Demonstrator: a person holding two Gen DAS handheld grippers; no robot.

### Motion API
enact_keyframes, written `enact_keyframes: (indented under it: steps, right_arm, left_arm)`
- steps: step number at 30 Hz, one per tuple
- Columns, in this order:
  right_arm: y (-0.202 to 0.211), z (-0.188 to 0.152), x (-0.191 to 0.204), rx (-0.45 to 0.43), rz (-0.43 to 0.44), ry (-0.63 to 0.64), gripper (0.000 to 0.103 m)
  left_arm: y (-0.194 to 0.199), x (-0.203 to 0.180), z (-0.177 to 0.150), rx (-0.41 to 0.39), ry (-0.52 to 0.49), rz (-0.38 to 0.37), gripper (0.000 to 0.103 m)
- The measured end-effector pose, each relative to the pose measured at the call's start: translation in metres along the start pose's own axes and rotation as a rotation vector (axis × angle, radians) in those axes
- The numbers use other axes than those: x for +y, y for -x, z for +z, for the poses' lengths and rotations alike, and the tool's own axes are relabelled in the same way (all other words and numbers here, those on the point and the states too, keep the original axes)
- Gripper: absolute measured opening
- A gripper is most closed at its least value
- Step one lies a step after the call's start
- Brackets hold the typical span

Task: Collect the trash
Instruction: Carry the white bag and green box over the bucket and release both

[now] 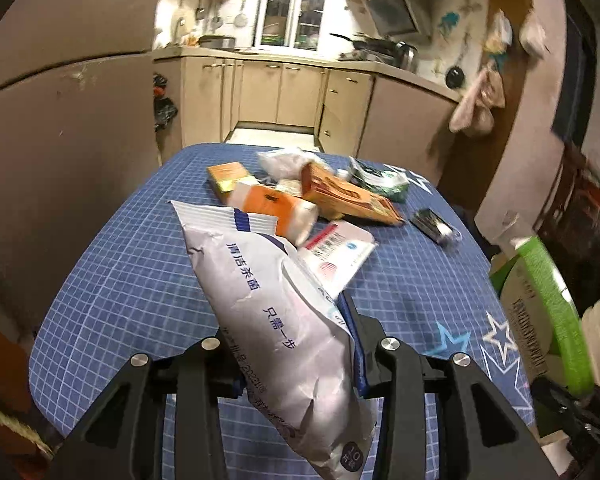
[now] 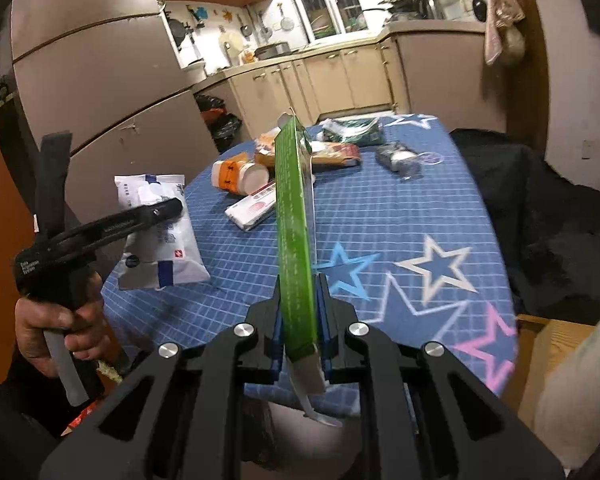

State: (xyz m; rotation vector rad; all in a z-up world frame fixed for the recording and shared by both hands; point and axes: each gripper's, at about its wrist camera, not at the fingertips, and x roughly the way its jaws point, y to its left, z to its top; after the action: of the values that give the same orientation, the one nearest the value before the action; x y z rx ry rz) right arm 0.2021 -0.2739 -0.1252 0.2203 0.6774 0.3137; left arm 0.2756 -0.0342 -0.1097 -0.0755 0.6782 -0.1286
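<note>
My left gripper is shut on a white wet-wipes pack with blue print, held above the near edge of the blue checked table. In the right wrist view the left gripper and the pack show at the left, above the table edge. My right gripper is shut on a flat green carton, held edge-on above the table. The carton also shows in the left wrist view. A pile of trash lies mid-table: orange boxes, an orange-and-white pack, a white card box, plastic wrap.
A green-and-white wrapper and a dark foil packet lie at the table's far right. A fridge stands left of the table. Kitchen cabinets are behind. A dark cloth-covered thing sits right of the table.
</note>
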Motion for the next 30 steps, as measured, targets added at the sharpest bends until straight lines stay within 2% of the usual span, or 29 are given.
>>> enact_keyframes:
  steps: [4,14,30]
  right_arm:
    - [0.017,-0.001,-0.006,-0.041,-0.026,-0.005,0.012]
    - [0.065,-0.008,-0.028,-0.144,-0.124,-0.042,0.012]
    - [0.144,-0.033,-0.095,-0.274,-0.329,-0.181,0.012]
  left_arm:
    - [0.003,-0.028,-0.002,-0.024,-0.081,0.009,0.040]
    - [0.018,-0.085,0.000,-0.099,-0.211,0.008,0.039]
    - [0.024,-0.213,-0.013,-0.156,-0.420,-0.128,0.039]
